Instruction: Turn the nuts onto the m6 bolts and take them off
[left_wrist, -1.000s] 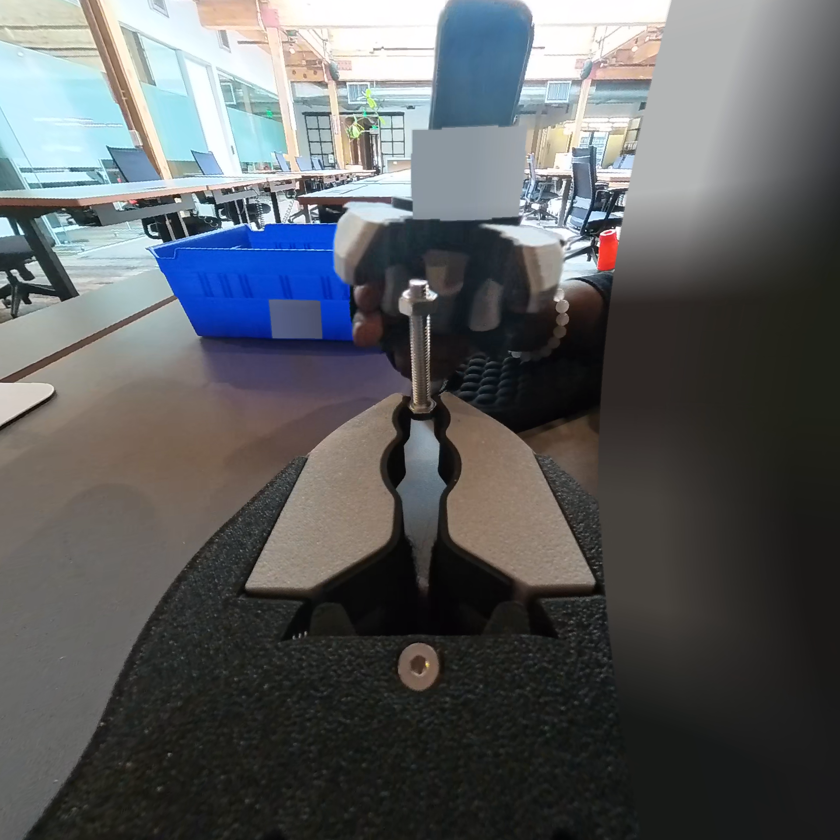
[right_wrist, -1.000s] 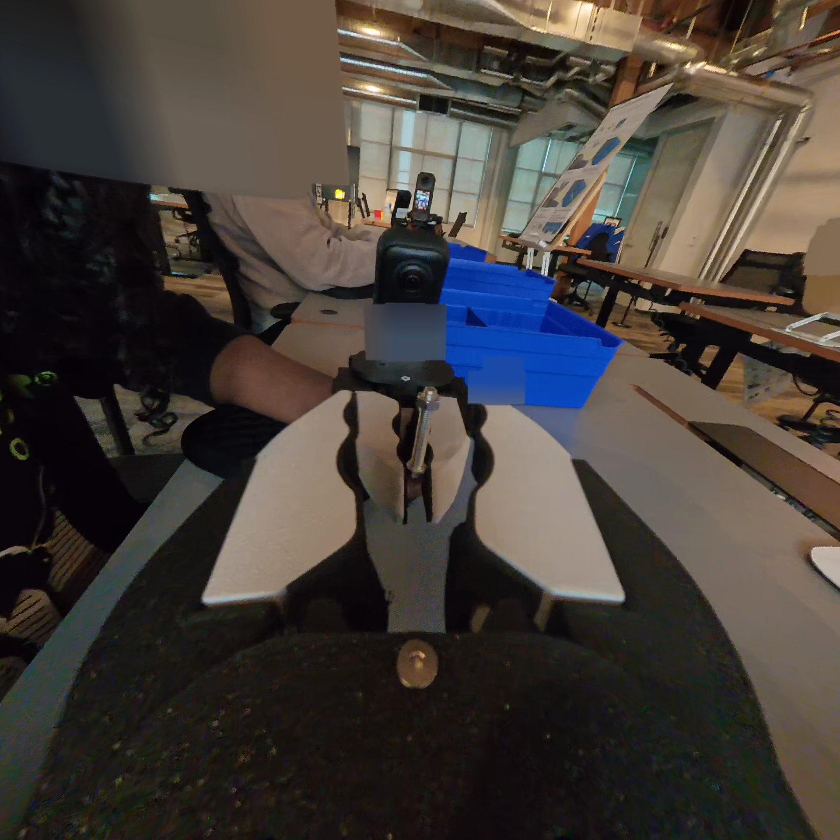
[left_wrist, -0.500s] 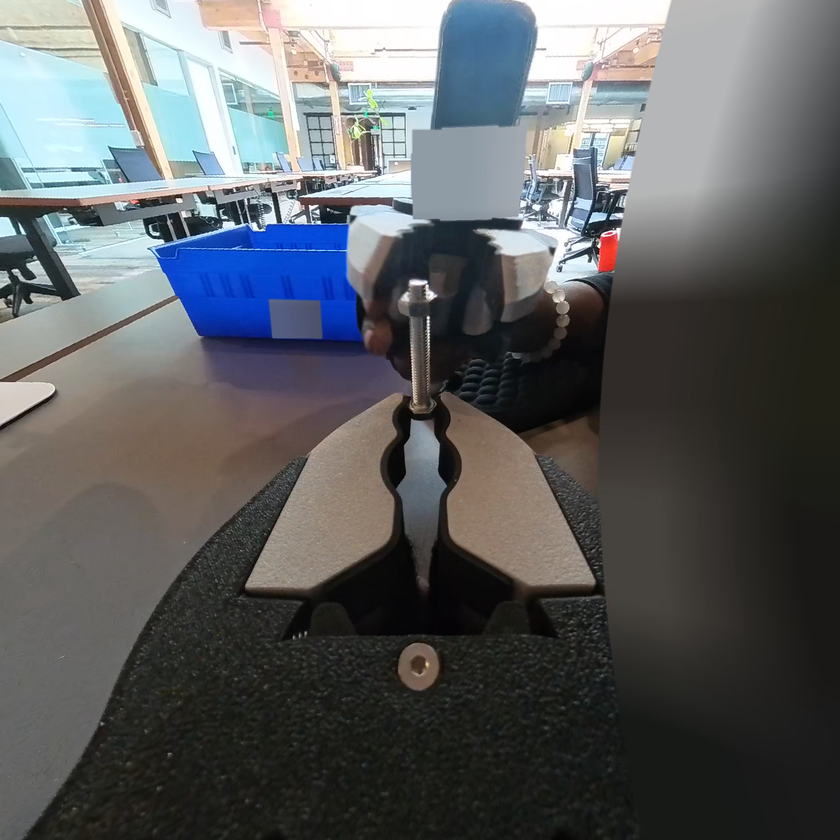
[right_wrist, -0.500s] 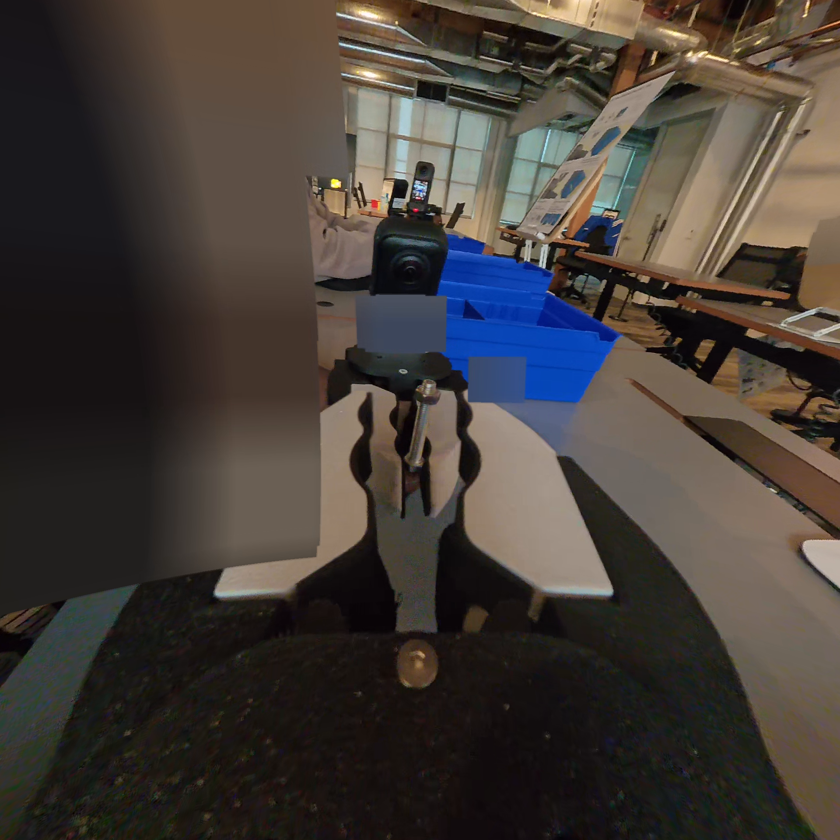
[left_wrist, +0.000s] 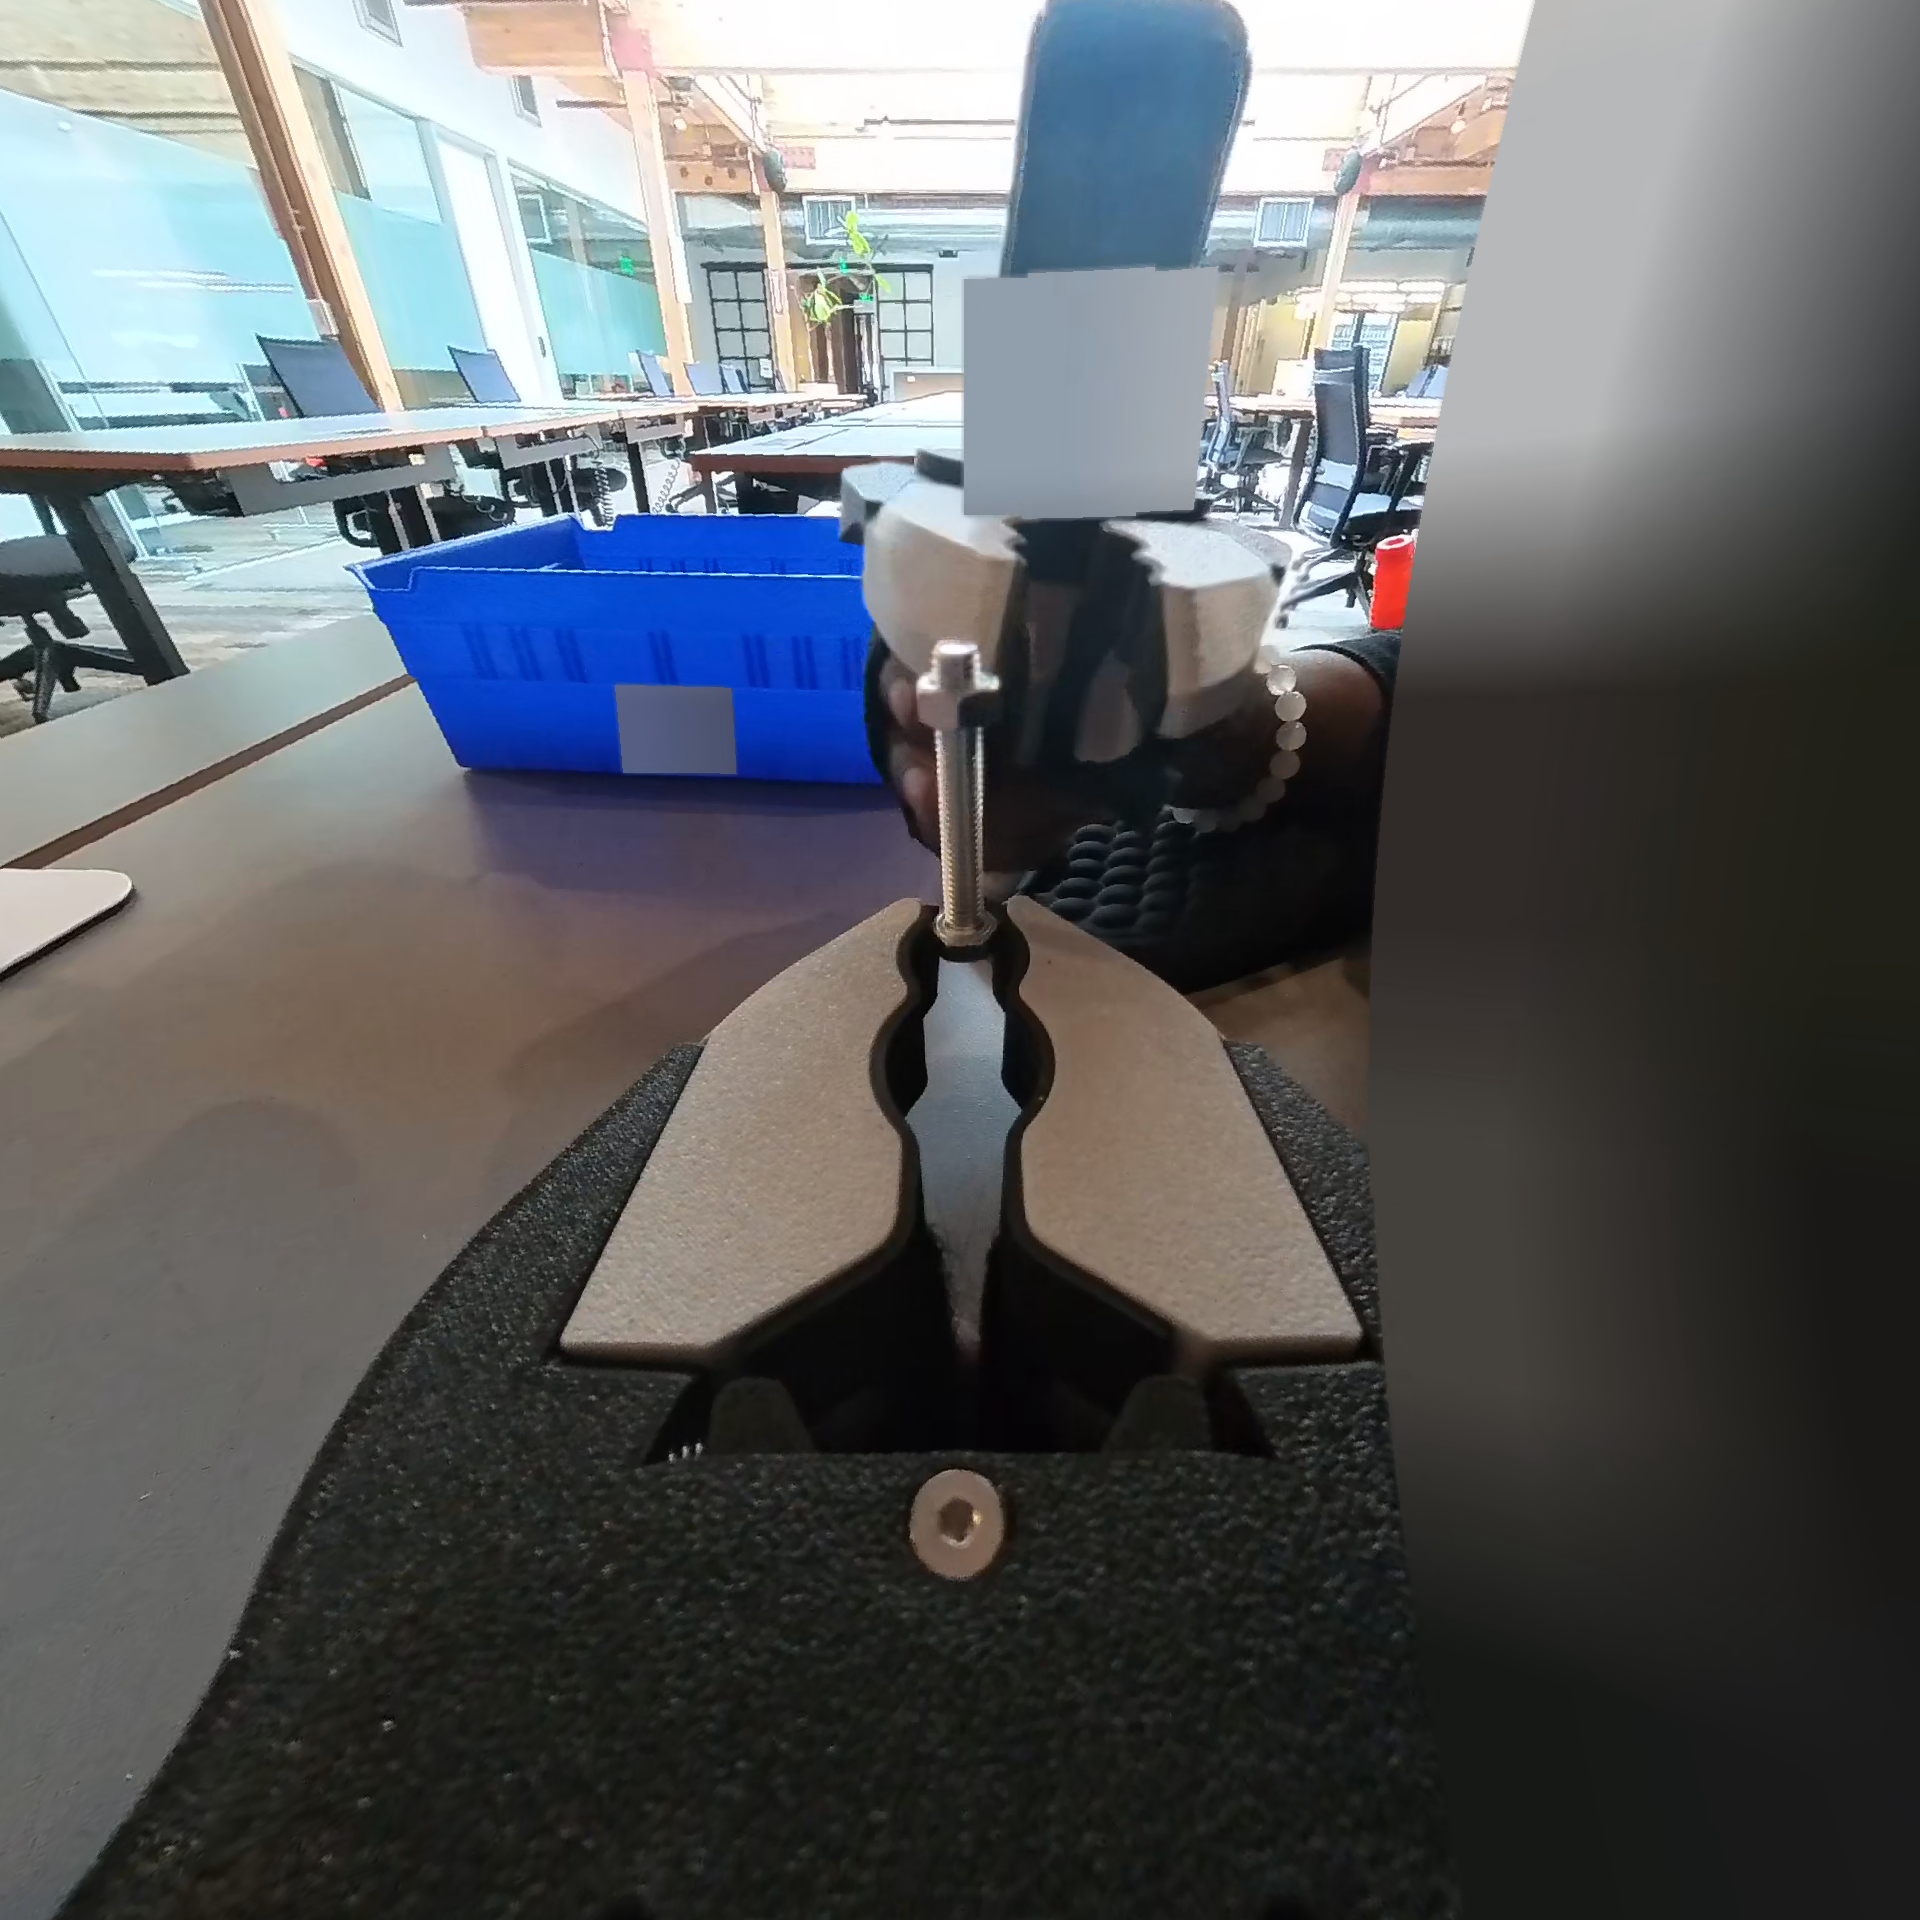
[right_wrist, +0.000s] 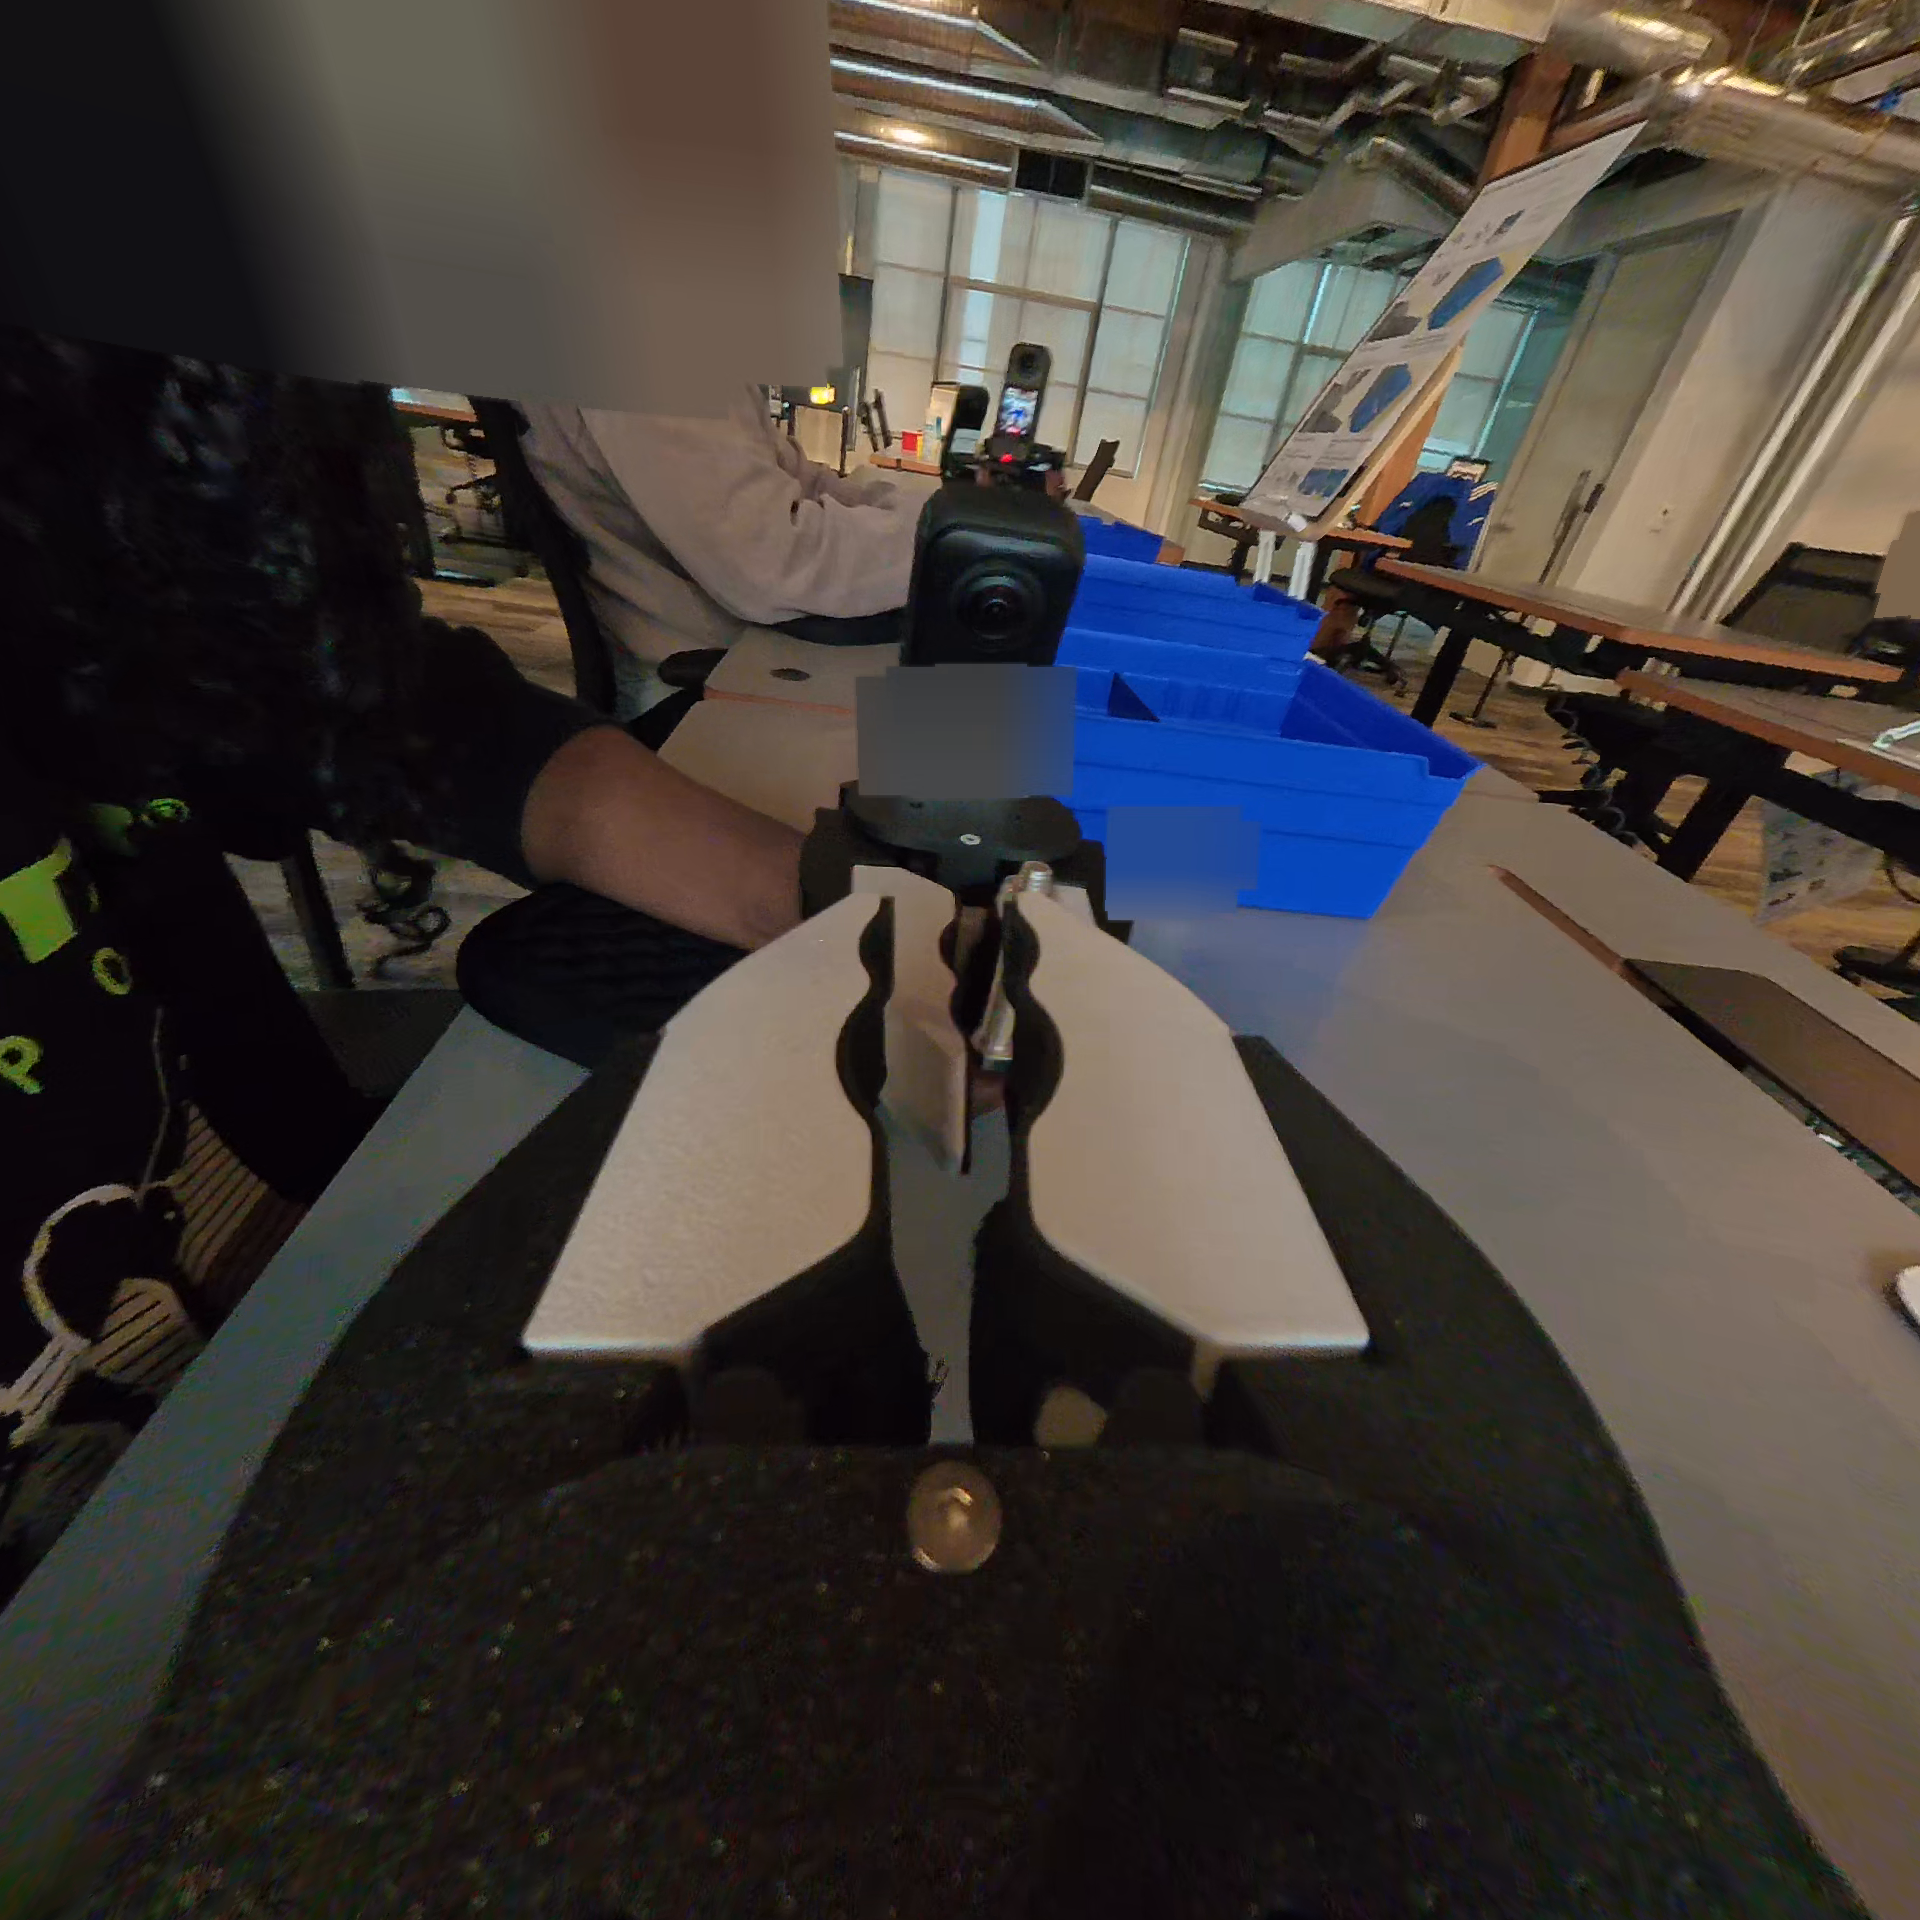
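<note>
From the left wrist view, your left gripper (left_wrist: 964, 925) is pinched narrow on the head end of the bolt (left_wrist: 958, 821), which stands upright above the table (left_wrist: 312, 987), with the nut (left_wrist: 953, 694) threaded near its top. Keep that clamp firm and the bolt vertical, so the turning hand has a fixed axis. Your right gripper (left_wrist: 1023, 665) comes in level from the far side, its pale fingers flanking the nut.

From the right wrist view, the right gripper (right_wrist: 951, 914) has its jaws drawn in around the bolt's top (the nut itself is mostly hidden behind the right finger (right_wrist: 1070, 935)). Its pads probably aren't pressing yet. Centre the nut's flats between them before you twist. The blue bin (right_wrist: 1299, 790) sits behind.
</note>
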